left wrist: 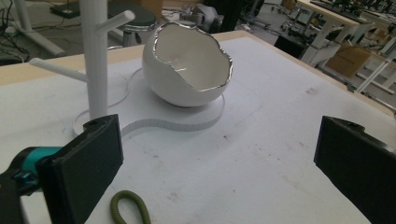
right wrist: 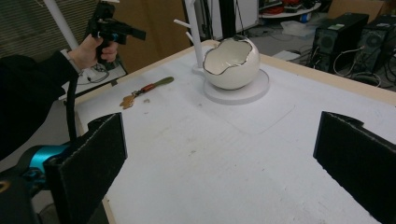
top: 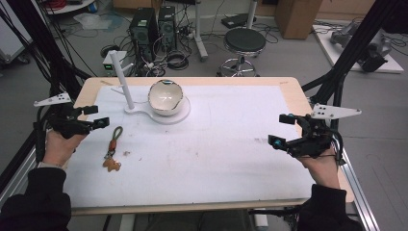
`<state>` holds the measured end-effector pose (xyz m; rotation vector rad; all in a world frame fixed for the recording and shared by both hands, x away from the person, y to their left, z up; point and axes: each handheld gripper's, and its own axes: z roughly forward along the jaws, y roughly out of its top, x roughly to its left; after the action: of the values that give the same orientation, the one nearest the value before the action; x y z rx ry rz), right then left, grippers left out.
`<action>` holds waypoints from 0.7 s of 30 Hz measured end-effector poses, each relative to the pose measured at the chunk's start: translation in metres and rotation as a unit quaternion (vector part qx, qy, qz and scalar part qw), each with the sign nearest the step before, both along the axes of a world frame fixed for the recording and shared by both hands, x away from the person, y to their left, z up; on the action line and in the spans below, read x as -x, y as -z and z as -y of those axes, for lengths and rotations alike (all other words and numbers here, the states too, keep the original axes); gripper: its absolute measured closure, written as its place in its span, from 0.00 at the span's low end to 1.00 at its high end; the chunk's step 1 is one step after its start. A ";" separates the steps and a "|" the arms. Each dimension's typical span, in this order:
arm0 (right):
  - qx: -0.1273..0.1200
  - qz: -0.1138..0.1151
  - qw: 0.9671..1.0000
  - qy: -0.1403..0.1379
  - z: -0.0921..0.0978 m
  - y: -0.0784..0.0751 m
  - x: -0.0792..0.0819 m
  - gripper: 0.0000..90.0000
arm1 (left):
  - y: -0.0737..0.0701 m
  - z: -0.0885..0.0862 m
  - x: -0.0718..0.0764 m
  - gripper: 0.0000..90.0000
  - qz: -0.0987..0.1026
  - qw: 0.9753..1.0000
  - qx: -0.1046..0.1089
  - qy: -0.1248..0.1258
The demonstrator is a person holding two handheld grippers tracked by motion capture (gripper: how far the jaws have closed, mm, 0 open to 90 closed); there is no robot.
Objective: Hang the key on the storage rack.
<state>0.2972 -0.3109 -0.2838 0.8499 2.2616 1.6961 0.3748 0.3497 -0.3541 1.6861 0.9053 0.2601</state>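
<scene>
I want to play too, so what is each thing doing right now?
Left gripper: open, holding nothing.
Right gripper: open, holding nothing.
Bowl: upright on its white base, looks empty.
Peg stand: upright, nothing hung on it.
Keychain: lying flat on the table, untouched.

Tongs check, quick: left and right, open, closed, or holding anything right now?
Left tongs: open, holding nothing, near the keychain.
Right tongs: open, holding nothing, above the table.
</scene>
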 end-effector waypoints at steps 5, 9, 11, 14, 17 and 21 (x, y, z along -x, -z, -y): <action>0.007 0.001 1.000 0.002 -0.001 -0.001 0.001 0.02 | 0.011 -0.006 -0.017 0.02 -0.023 1.000 -0.003 -0.021; 0.011 -0.001 1.000 0.003 0.001 0.000 0.002 0.02 | 0.021 -0.008 -0.028 0.02 -0.039 0.999 -0.012 -0.033; 0.009 -0.003 1.000 0.005 0.002 0.001 0.001 0.02 | 0.027 -0.008 -0.032 0.02 -0.045 0.998 -0.021 -0.038; 0.009 -0.007 1.000 0.008 0.003 0.003 -0.001 0.02 | 0.034 -0.006 -0.038 0.02 -0.048 0.997 -0.042 -0.050; 0.018 -0.006 1.000 0.010 0.003 0.006 -0.003 0.02 | 0.042 -0.003 -0.044 0.03 -0.050 0.994 -0.071 -0.065; 0.026 -0.012 1.000 0.010 0.002 0.008 -0.003 0.02 | 0.052 -0.001 -0.050 0.07 -0.066 0.990 -0.101 -0.077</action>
<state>0.3004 -0.3127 -0.2918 0.8820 2.2940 1.6210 0.4245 0.3512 -0.4060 1.8395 1.1420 0.3569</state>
